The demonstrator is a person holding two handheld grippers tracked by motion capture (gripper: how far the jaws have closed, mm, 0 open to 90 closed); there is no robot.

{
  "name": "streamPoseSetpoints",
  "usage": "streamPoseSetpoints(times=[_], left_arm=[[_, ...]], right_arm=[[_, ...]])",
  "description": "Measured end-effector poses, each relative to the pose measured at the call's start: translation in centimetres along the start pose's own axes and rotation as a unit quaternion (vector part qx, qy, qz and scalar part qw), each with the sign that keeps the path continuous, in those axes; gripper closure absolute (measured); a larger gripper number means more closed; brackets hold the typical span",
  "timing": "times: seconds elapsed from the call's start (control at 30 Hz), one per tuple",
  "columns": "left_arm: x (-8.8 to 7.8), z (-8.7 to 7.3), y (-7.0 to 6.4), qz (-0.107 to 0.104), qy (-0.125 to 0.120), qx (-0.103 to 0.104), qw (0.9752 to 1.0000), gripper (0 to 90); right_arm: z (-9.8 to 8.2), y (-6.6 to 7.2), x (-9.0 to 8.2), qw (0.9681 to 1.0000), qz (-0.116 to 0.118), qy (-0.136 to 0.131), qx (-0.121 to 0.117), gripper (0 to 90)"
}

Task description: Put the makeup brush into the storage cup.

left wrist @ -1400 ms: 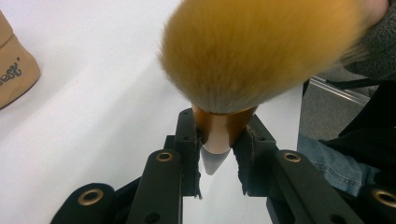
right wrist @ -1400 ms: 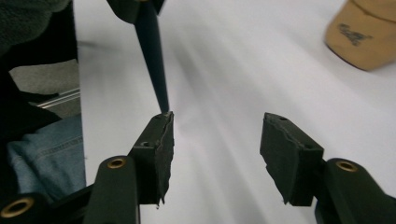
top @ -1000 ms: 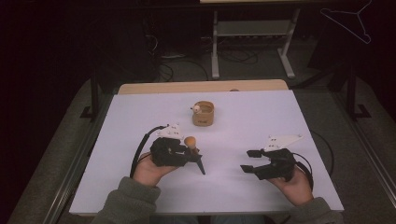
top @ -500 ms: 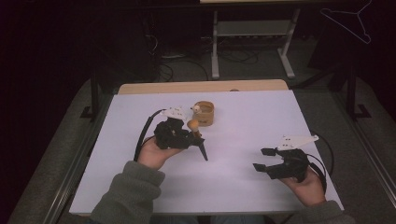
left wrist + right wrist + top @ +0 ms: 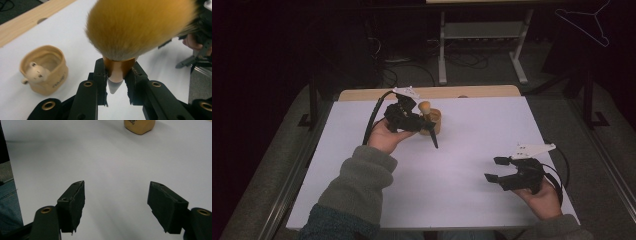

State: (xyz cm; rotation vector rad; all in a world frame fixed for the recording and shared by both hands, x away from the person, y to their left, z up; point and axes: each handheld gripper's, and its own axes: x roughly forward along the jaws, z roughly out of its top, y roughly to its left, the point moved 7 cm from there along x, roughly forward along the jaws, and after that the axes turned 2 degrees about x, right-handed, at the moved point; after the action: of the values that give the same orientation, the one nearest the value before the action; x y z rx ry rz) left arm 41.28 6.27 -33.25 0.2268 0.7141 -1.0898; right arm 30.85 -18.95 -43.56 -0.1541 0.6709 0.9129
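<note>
High view: fixed above person's side, faces forward and down, whole white worktop (image 5: 472, 150) at distance. Left gripper view: along own jaws, very close on brush (image 5: 140, 27), slightly blurred. Right gripper view: low over worktop. All three share tan cup (image 5: 432, 121), probably same one.

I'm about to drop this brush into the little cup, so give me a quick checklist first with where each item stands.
1. Left tongs clamped on the brush: ok, pads press its collar just below the bristles.
2. Brush near the cup: ok, it hangs beside it in the high view.
3. Handle tip over the cup's mouth: not ok, it points at the table in front of the cup.
4. Cup upright: ok.
5. Room inside the cup: cannot tell, a small pale figure sits at its rim.
6. Right tongs out of the way: ok, open with nothing between them.
</note>
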Motion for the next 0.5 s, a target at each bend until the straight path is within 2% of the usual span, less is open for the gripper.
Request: streamPoseSetpoints(times=[0.17,0.2,0.3,0.5], left_arm=[[-0.4,1.2,1.0,0.008,-0.003,-0.008,0.9999,72.3],[-0.6,1.7,1.5,0.018,-0.004,-0.008,0.9998,72.2],[-0.7,2.1,2.0,0.024,-0.004,-0.011,0.9996,72.2],[-1.2,4.1,3.1,0.042,-0.008,-0.016,0.9990,72.2]], right_arm=[[0.1,-0.2,-0.1,1.0000,-0.001,-0.005,0.003,28.2],[0.1,-0.3,-0.1,1.0000,-0.001,-0.005,0.004,27.9],[0.1,-0.3,0.0,1.0000,0.000,-0.004,0.004,27.8],[0.2,-0.2,0.1,1.0000,0.002,-0.004,0.005,27.0]])
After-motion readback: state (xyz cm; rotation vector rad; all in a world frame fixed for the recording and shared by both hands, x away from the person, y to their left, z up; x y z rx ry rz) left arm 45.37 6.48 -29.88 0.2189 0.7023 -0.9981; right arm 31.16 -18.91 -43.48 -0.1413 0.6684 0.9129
